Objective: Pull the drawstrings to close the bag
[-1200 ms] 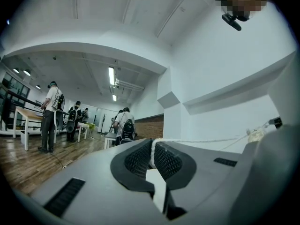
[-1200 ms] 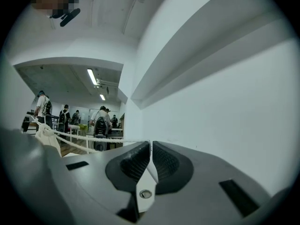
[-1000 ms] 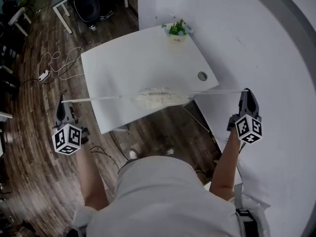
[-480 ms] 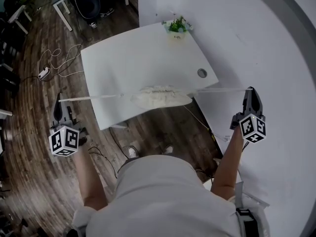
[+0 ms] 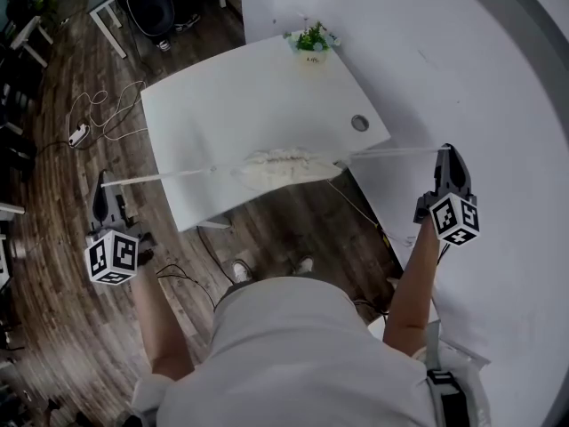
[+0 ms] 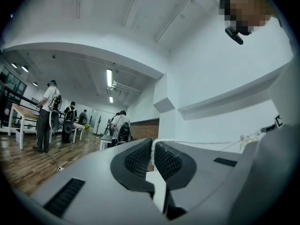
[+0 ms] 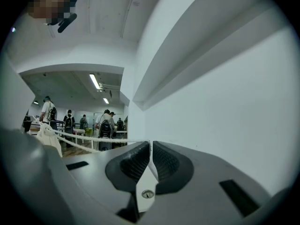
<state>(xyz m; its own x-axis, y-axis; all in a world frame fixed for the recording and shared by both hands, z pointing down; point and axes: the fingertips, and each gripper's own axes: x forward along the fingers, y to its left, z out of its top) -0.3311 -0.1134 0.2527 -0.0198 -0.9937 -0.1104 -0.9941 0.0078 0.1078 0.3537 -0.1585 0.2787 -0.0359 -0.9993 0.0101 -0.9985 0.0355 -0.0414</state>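
Fingers [image 6: 138, 159] of left gripper [image 5: 99, 187] and right gripper [image 5: 447, 154] pinch the drawstrings [image 5: 164, 177]. Left gripper has drawn slightly outward; both strings run taut, and the bag [image 5: 286, 167] at the desk [image 5: 231, 96] edge looks nearly cinched.

between the left claw [image 5: 100, 188] and right claw [image 5: 448, 154], the bag [image 5: 283, 169] is crumpled off-white cloth on a smooth matt white table [image 5: 240, 96]. its drawstrings [image 5: 160, 177] are rough woven cord. claw pads [image 6: 138, 159]: black, finely ribbed; shells matt grey plastic. floor [image 5: 53, 327] below: dark wood, faint sheen.
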